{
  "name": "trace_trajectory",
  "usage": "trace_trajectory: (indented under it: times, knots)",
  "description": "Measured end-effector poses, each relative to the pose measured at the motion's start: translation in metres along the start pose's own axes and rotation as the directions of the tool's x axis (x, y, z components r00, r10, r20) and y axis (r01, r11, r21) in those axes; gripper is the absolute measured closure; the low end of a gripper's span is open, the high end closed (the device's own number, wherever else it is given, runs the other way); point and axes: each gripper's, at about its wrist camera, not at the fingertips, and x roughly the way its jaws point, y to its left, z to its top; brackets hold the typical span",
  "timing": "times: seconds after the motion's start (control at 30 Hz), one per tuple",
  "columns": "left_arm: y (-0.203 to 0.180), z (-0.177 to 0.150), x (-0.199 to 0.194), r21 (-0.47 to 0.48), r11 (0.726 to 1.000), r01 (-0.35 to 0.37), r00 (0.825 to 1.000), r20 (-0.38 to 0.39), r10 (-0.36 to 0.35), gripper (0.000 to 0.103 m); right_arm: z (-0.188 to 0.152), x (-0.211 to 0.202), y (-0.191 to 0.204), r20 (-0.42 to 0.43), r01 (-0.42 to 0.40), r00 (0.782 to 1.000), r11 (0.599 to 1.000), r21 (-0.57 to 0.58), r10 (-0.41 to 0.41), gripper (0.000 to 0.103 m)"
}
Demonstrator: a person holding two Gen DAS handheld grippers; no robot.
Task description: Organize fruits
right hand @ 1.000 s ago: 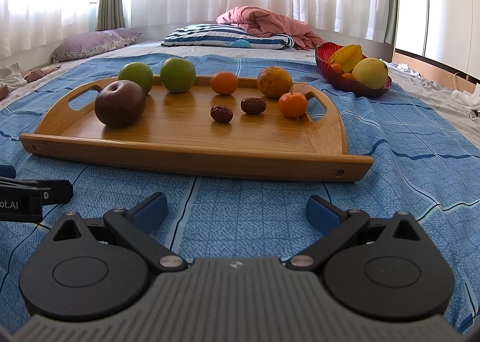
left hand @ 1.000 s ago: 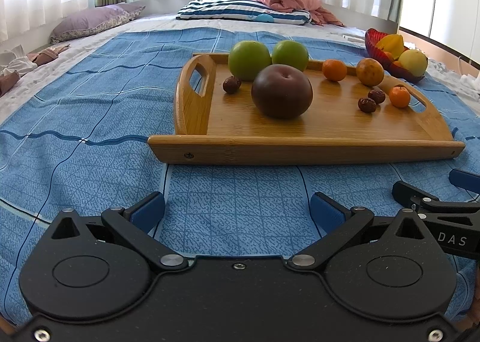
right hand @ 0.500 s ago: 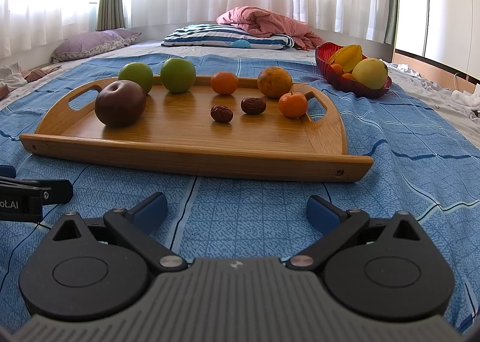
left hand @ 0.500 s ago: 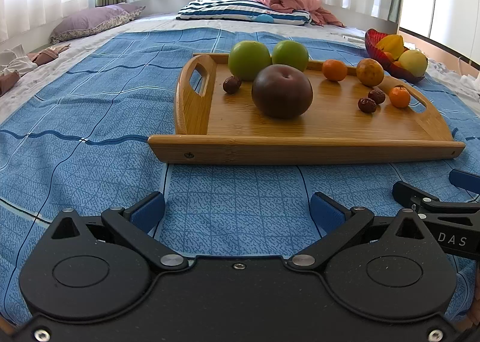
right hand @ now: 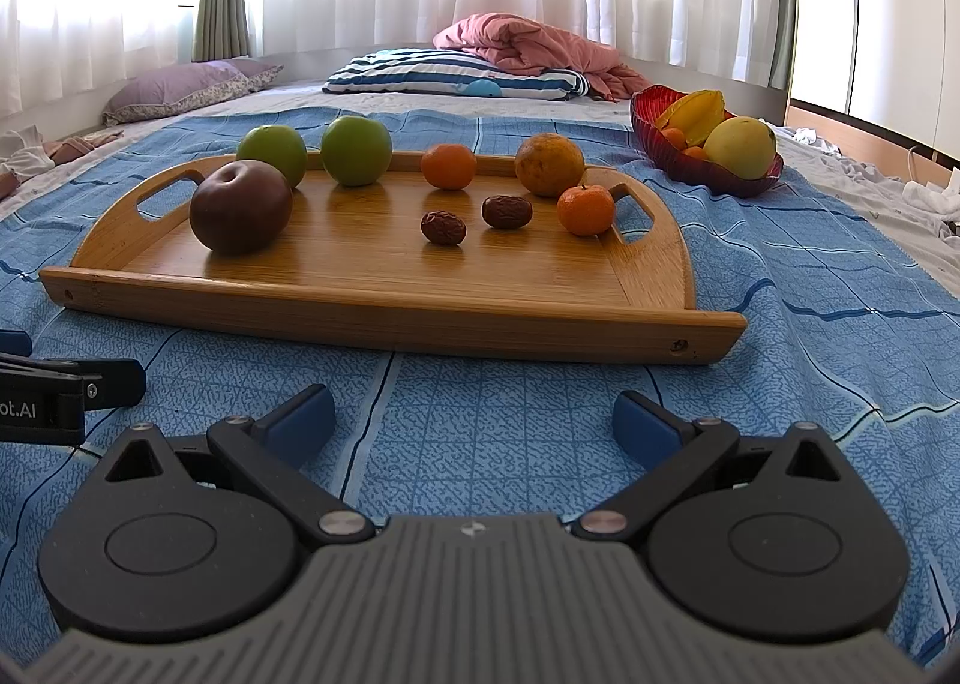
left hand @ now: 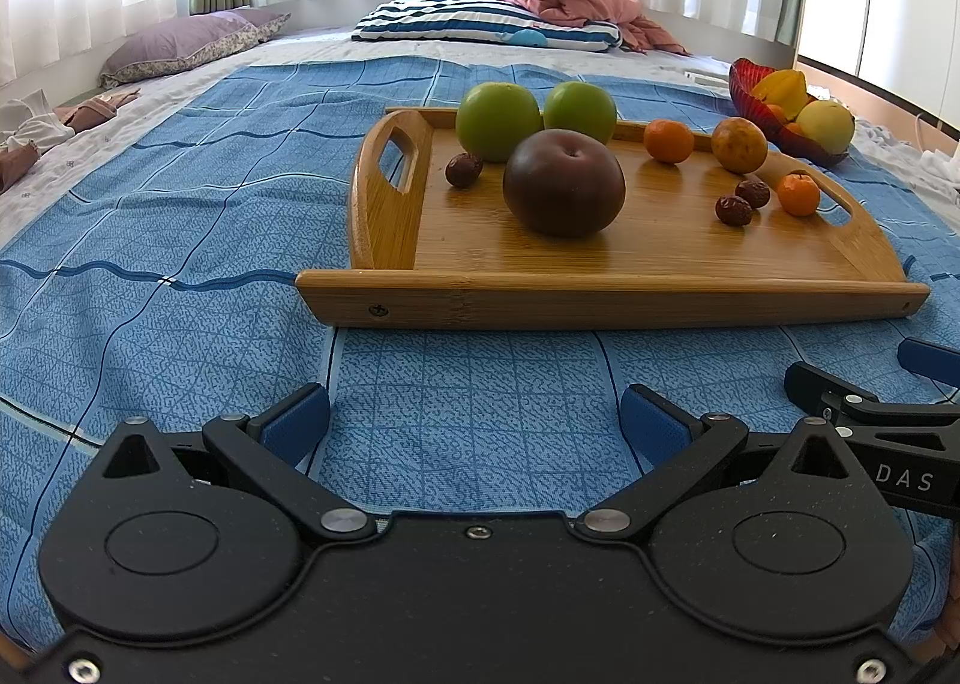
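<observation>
On the bed, fruits: they lie on a rectangular bamboo tray with two cut-out handles, and the tray rests on a blue checked bed cover.
Big fruit: a dark brown-purple round fruit sits near the left end of the tray, in front of two green apples.
Orange fruits: a small tangerine at the back, a larger yellow-orange citrus fruit beside it, and another small tangerine close to the right handle.
Small fruits: two wrinkled red-brown jujubes lie near each other in the middle; a third jujube lies just beside the left apple.
Bowl: a red glass bowl stands on the cover behind the right end of the tray, with a yellow star fruit and a yellow-green round fruit inside.
Left gripper: its blue-padded fingers are spread apart, with nothing between them, low over the cover in front of the tray.
Right gripper: also spread wide and holding nothing, beside the left one.
Behind: a striped pillow, a crumpled pink blanket, a purple pillow and white curtains.
</observation>
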Motion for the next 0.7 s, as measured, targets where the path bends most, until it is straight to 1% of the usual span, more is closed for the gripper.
trace_trajectory:
  times: [0.7]
  knots:
    - [0.0001, -0.0002, -0.0003, 0.000, 1.000, 0.000, 1.000, 0.001, 0.000, 0.000, -0.0001, -0.0002, -0.0001, 0.001, 0.000, 1.000, 1.000, 0.000, 0.000, 0.000]
